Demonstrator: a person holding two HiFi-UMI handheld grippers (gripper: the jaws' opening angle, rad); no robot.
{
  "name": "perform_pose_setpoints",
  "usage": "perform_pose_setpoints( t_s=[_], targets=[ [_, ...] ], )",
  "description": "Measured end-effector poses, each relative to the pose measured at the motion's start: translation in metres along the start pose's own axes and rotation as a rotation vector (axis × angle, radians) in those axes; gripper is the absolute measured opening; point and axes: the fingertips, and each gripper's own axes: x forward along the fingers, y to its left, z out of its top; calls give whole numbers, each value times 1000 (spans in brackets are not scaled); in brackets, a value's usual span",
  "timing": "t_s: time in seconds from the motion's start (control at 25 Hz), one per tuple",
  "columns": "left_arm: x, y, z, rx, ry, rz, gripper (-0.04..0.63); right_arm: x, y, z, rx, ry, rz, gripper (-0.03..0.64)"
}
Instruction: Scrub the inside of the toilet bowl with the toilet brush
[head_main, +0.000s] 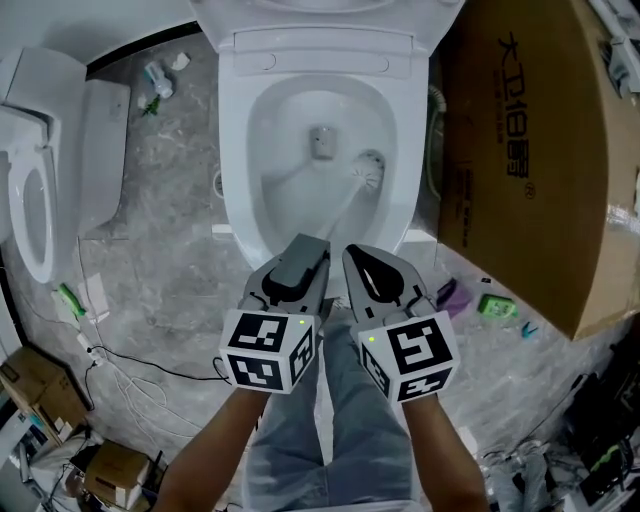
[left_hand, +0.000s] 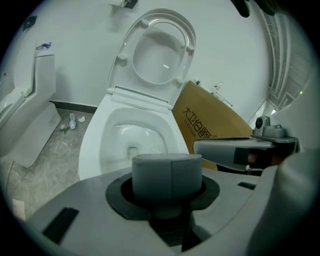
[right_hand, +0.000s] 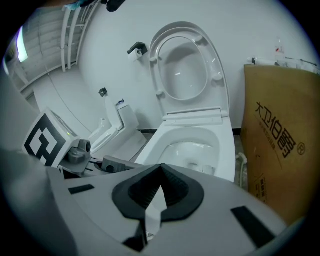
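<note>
Closest to me are the checkered marker cubes, one riding each gripper, side by side over my knees. My left gripper has its jaws clamped on a stubby grey cylinder, smooth and matte, seated in the dark ribbed pads. I take it for the top end of the toilet brush. The pale shaft slants from there down into the toilet bowl, and the round bristle head rests against the right inner wall, just beside the drain. My right gripper has its jaws drawn together on nothing I can name, only a pale sliver in the slit. So we're in the scrubbing itself, brush already down in the glossy white porcelain. Next I'd judge a sweep around the curved wall, keeping the bristles pressed on while that slick handle wants to twist. The lid stands upright, with a brown cardboard box on the right and a grey marbled floor below.
</note>
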Motion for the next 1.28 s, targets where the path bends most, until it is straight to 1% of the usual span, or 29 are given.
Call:
perform_pose_setpoints(
  t_s=[0.2, 0.4, 0.6, 0.8, 1.28],
  targets=[
    [12, 6, 11, -8, -20, -7, 153, 7, -5, 6, -10, -1, -1, 0],
    [26, 11, 24, 26, -38, 13, 153, 12, -10, 6, -9, -2, 11, 0],
    [32, 17, 36, 21, -54, 12, 153, 16, -5, 4, -12, 17, 23, 0],
    [42, 19, 48, 17, -77, 24, 153, 17, -12, 2, -20, 26, 31, 0],
    [39, 55, 74, 14, -115, 114, 153, 17, -11, -2, -30, 54, 55, 0]
  ],
)
